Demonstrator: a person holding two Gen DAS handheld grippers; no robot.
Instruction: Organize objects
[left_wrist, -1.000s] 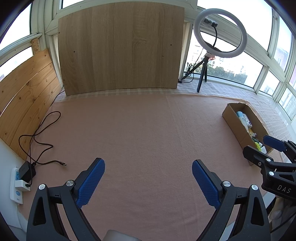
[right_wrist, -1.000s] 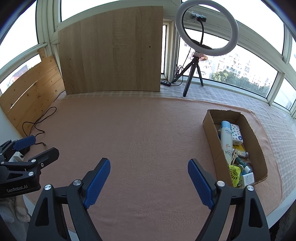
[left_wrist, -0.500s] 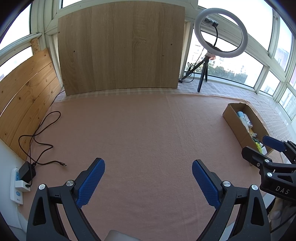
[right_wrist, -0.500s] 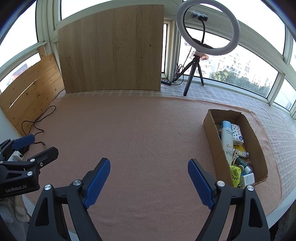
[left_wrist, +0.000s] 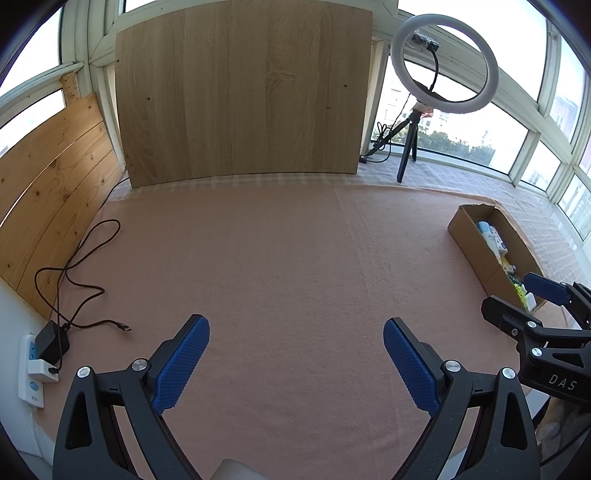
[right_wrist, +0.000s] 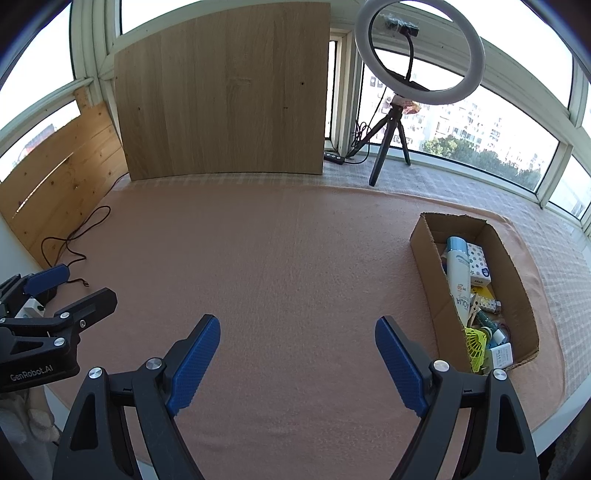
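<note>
So right now both my left tongs (left_wrist: 296, 360) and right tongs (right_wrist: 297, 360) hover spread wide and empty low in frame over the pink worktop (right_wrist: 277, 258), while the bottles and bits sit packed in the cardboard box (right_wrist: 428, 273) at right, either already tidied or waiting to come out.

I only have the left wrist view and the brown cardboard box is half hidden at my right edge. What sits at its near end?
Observer: A yellow plastic mini fan beside a small white packet, inside the brown cardboard box.
Operator: What is the tall white thing?
Observer: A white bottle with a light blue cap, lying lengthwise along the box's left wall.
Operator: Are the right tongs holding anything?
Observer: No, the right tongs are open and empty above the pink cloth.
</note>
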